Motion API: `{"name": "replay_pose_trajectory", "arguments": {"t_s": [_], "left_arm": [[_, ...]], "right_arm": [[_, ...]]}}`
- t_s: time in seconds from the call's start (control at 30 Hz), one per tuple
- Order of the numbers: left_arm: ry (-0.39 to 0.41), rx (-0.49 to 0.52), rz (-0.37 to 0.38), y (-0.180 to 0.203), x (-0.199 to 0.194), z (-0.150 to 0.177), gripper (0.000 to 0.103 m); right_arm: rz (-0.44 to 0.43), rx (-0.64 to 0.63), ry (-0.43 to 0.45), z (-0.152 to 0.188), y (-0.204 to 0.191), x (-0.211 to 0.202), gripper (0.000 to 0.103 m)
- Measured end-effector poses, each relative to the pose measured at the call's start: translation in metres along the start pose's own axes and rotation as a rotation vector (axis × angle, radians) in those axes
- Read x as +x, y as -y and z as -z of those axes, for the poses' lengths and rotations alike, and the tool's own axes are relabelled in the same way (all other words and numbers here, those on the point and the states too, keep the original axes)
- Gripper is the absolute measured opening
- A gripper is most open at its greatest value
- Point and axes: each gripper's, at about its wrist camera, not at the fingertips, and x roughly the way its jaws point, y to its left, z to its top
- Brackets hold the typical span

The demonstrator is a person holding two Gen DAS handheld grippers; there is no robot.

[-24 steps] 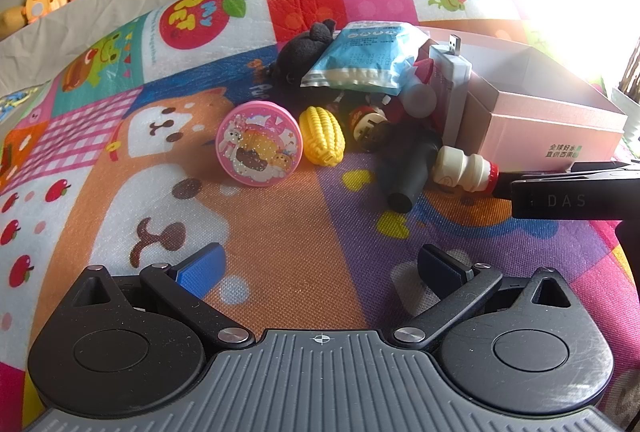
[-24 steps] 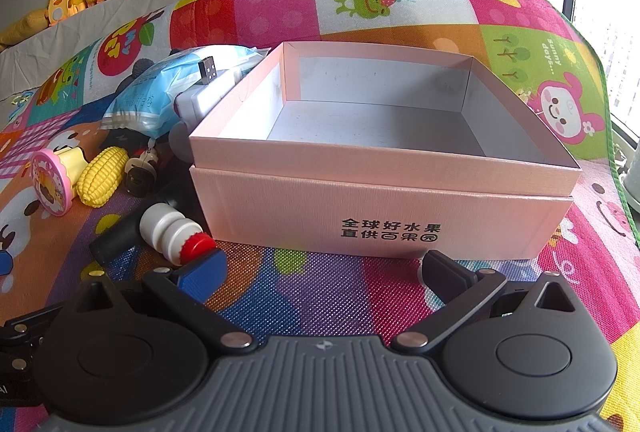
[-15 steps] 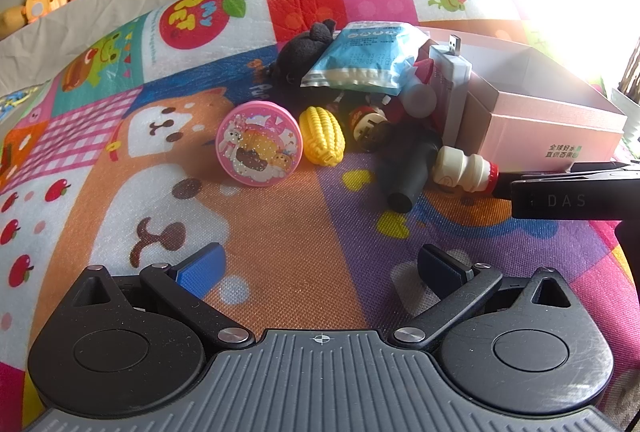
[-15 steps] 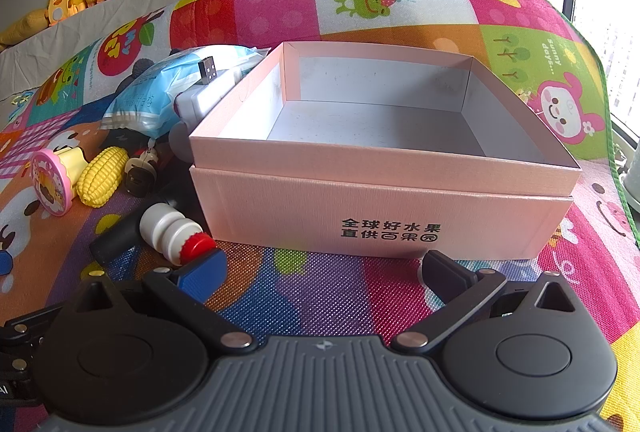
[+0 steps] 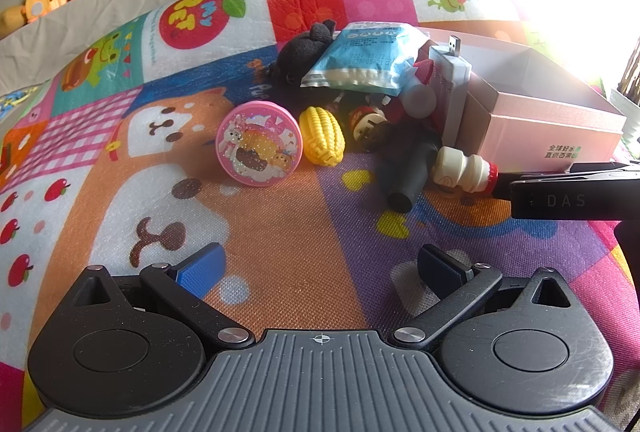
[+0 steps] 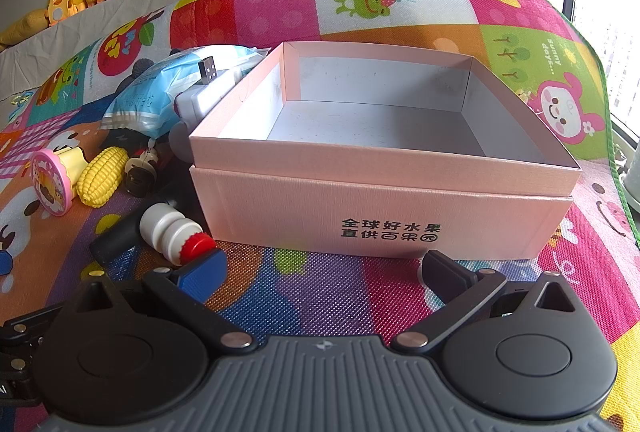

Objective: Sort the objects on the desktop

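The patchwork cartoon play mat [image 5: 280, 216] is carrying everything, and the pink cardboard box with black printed characters [image 6: 384, 207] is serving as the landmark; its white inside is showing nothing in it, so the sorting is judged to be at its very start. All the loose things are lying heaped to the left of the box: a pale blue plastic packet [image 5: 362, 61] is resting on top, against a white block with a USB plug [image 6: 204, 91] that is leaning on the box's left wall. Further left of the box a black plush toy [image 5: 306, 45], a round pink glitter tin [image 5: 258, 145] and a yellow plastic corn cob [image 5: 322, 135] are sitting close together. Nearest the box's front left corner, a small white bottle with a red cap [image 6: 172, 232] is lying across a black cylinder [image 5: 408, 171].

The right gripper [image 6: 322, 274] is hovering before the box front, jaws standing wide with nothing between them. The left gripper [image 5: 320, 264] is likewise gaping, well short of the tin.

A sensible first pick would be the bottle: it is lying free at the heap's edge. Closing across its waisted middle should stop it rolling.
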Motion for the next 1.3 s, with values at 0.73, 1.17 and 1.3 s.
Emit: {"name": "replay_pose_trajectory", "arguments": {"t_s": [0.73,1.17,1.3], "left_arm": [[0.003,-0.007,0.010,-0.0031,-0.0001,-0.0021,0.103],[0.000,0.003,0.000,-0.0001,-0.0045,0.0005,0.103],[0.000,0.003,0.000,-0.0002,-0.0044,0.0006,0.103]], "right_arm": [[0.000,0.000,0.000,0.0000,0.0003,0.0003,0.103],[0.001,0.000,0.000,0.0004,-0.0001,0.0003,0.103],[0.000,0.000,0.000,0.0006,-0.0001,0.0001,0.103]]}}
